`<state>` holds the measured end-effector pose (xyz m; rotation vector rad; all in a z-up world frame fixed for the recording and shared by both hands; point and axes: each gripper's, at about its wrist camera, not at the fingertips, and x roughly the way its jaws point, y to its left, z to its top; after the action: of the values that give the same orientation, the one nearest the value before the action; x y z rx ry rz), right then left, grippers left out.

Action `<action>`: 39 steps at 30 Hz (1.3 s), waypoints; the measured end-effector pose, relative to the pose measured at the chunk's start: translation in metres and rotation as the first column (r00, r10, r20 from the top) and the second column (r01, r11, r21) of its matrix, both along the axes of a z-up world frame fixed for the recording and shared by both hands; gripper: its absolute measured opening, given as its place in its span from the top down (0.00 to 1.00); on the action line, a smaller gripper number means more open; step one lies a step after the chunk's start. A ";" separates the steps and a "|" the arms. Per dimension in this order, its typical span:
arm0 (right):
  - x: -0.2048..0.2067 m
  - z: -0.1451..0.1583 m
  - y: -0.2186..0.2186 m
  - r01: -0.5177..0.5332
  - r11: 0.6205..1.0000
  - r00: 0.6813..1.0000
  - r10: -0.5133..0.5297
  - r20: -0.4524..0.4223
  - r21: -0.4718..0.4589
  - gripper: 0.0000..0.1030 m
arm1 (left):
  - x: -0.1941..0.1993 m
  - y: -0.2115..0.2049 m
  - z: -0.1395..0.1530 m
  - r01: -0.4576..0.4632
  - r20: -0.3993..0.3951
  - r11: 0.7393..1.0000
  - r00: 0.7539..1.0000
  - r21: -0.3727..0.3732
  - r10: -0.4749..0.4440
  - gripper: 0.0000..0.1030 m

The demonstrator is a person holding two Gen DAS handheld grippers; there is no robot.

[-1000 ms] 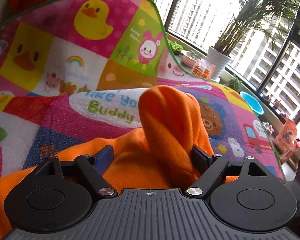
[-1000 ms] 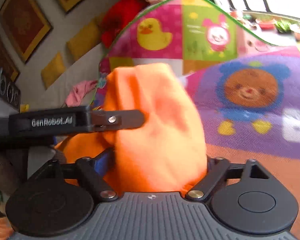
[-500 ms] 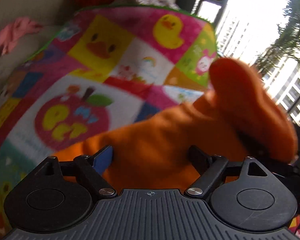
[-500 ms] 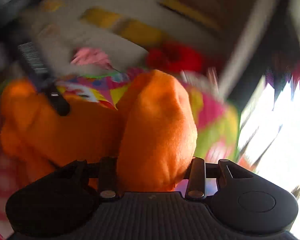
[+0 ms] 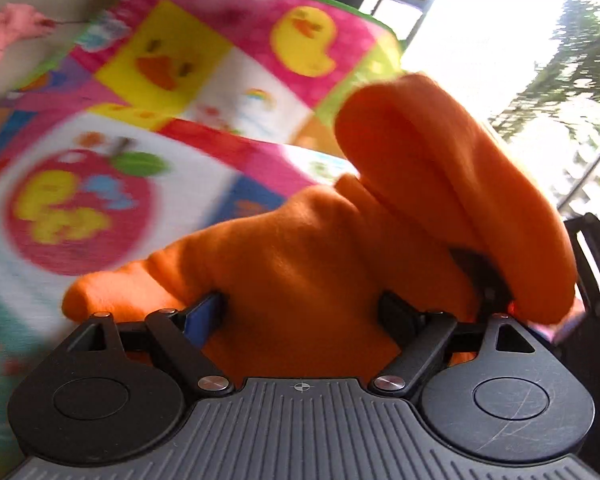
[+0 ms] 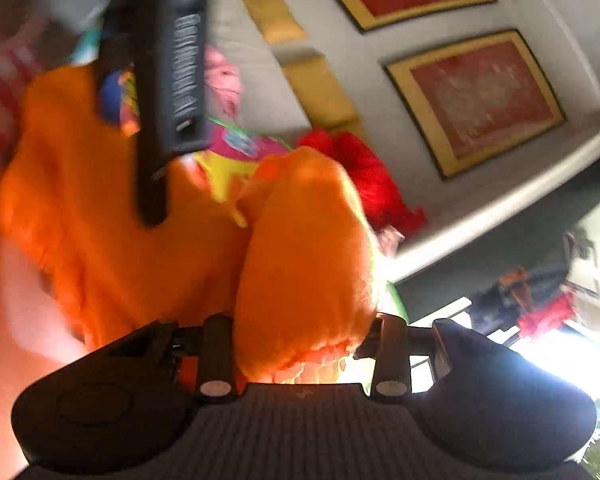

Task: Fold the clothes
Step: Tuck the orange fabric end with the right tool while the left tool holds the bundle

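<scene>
In the left wrist view, a patchwork play mat (image 5: 112,128) filled the left and upper centre of the frame; its plush squares carried a red apple, yellow ducks and a rainbow, edged in green at the top. A pink cloth (image 5: 8,36) lay at the upper left edge on a pale surface. The orange fleece garment (image 5: 300,264) occupied the centre, soft and matte, bunched into thick rounded folds. The left gripper (image 5: 300,312) was closed on this fleece, which packed the gap between its fingers, one of them bearing a blue pad (image 5: 202,316). A rounded lobe of the same fleece rose at the centre right, over a dark part of the other tool. A bright window with blurred foliage (image 5: 580,60) showed at the upper right.

The right wrist view alone showed the wall side. The body of the left tool (image 6: 168,80), black and rigid, crossed the upper left above the garment (image 6: 100,216). The right gripper (image 6: 304,344) clamped a thick roll of the fleece between its fingers. Behind it lay a red garment (image 6: 372,176), and two gold-framed red pictures (image 6: 476,100) hung at the upper right. This view was blurred.
</scene>
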<state>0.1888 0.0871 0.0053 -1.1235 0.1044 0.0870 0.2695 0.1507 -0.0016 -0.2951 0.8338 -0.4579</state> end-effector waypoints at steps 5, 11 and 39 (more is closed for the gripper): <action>0.003 0.024 -0.022 0.041 0.999 0.999 -0.041 0.024 0.017 0.67 | -0.001 -0.009 0.007 0.026 0.018 0.997 1.000 -0.074 -0.024 0.15; -0.021 -0.011 -0.022 -0.092 0.974 0.996 0.088 -0.029 -0.206 0.67 | -0.014 0.026 0.025 -0.040 0.039 0.990 0.998 -0.138 0.045 0.13; -0.020 0.117 -0.135 0.166 0.428 0.862 0.374 -0.341 0.888 0.00 | 0.004 0.007 0.010 -0.103 0.118 0.985 0.989 0.136 0.087 0.05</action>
<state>0.1684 -0.0476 0.1221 0.0537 0.4036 0.5080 0.2732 0.1581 0.0080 -0.1757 0.7350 -0.3209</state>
